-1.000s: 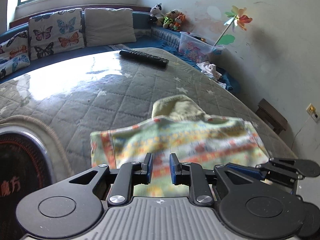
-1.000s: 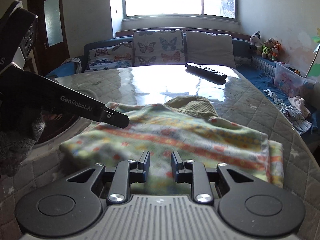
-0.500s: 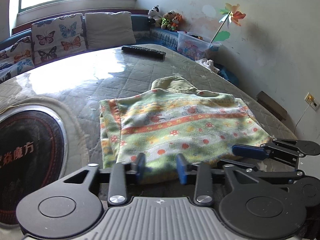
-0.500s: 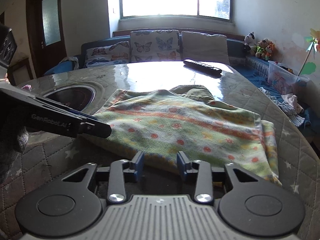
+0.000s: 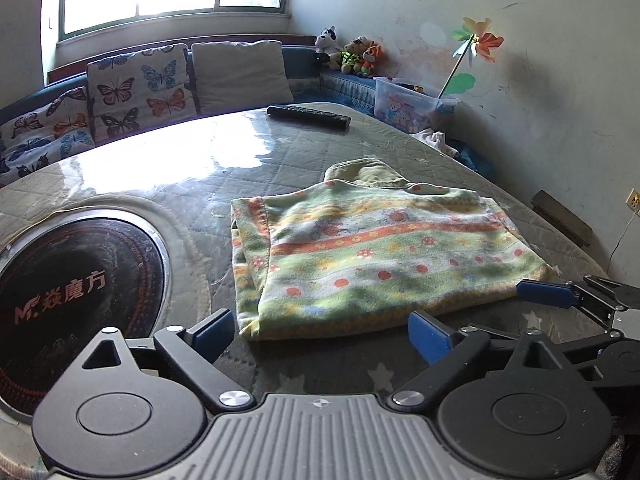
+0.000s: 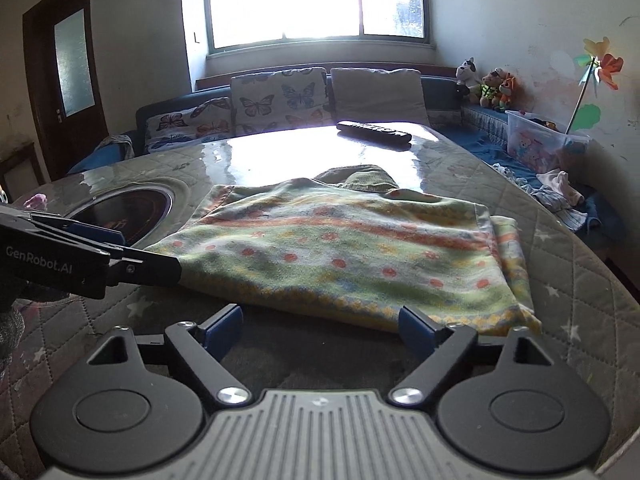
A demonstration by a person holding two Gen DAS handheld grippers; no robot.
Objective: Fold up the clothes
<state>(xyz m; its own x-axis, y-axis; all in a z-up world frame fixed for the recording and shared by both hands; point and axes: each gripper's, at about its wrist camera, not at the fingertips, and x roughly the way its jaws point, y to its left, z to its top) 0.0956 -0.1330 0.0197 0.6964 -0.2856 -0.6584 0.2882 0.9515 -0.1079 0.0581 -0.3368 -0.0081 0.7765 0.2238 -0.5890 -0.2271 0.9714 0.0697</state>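
A folded garment (image 5: 380, 256), fleece with green, orange and yellow bands, lies flat on a quilted table (image 5: 224, 184) in the middle of both views. Its near hem sits just beyond both grippers; no pad touches it.

In the left wrist view, the left gripper (image 5: 320, 334) fills the bottom of the frame, its jaws opening wide, with only the table's surface between them. The right gripper's blue fingers (image 5: 546, 294) enter from the right edge, just beside the garment's lower right corner.

In the right wrist view, the right gripper (image 6: 320, 326) sits at the bottom, its jaws opening too, with nothing held. The left gripper reaches in from the left edge, beside the garment's left corner.

The space between the hem and the grippers is bare quilt with pale stars. To the garment's left, a round dark cooktop (image 5: 72, 292) is set into the table. Beyond the garment the table is clear and glossy up to a remote (image 5: 308, 116) near the far edge. The table's right edge curves away close to the garment's right side.

Behind are butterfly cushions (image 6: 276, 100), a bright window (image 6: 316, 0), soft toys (image 6: 486, 84), a plastic bin (image 6: 540, 144) and a pinwheel (image 5: 476, 44) against the right wall.
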